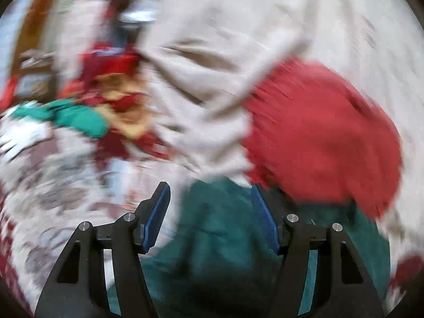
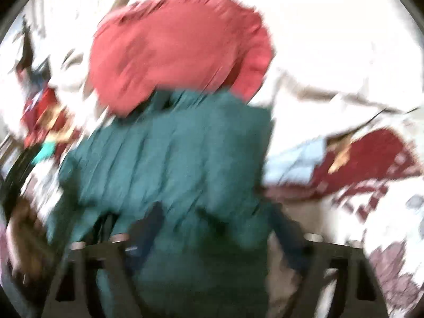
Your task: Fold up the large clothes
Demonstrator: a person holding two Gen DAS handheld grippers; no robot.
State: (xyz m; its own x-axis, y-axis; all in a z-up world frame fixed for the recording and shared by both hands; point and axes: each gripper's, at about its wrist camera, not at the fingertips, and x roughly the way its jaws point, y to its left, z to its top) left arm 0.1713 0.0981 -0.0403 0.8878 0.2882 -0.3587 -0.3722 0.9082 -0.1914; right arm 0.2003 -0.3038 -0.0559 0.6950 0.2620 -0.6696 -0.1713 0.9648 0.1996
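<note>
Both views are blurred by motion. A dark green garment (image 1: 220, 241) lies under my left gripper (image 1: 210, 193), whose blue-padded jaws stand wide apart with nothing between them. A red garment (image 1: 323, 137) lies just beyond it to the right, and a beige garment (image 1: 212, 84) is heaped behind. In the right wrist view the green garment (image 2: 172, 164) fills the middle, with the red garment (image 2: 175, 50) beyond it. My right gripper (image 2: 214, 212) sits over the green cloth; its jaws look apart, and cloth covers the gap between them.
A patterned white and dark red bedspread (image 1: 53, 185) lies at the left and also shows in the right wrist view (image 2: 384, 185). A pile of red, yellow and teal clothes (image 1: 106, 106) sits at the back left. A wooden frame (image 1: 34, 26) stands beyond.
</note>
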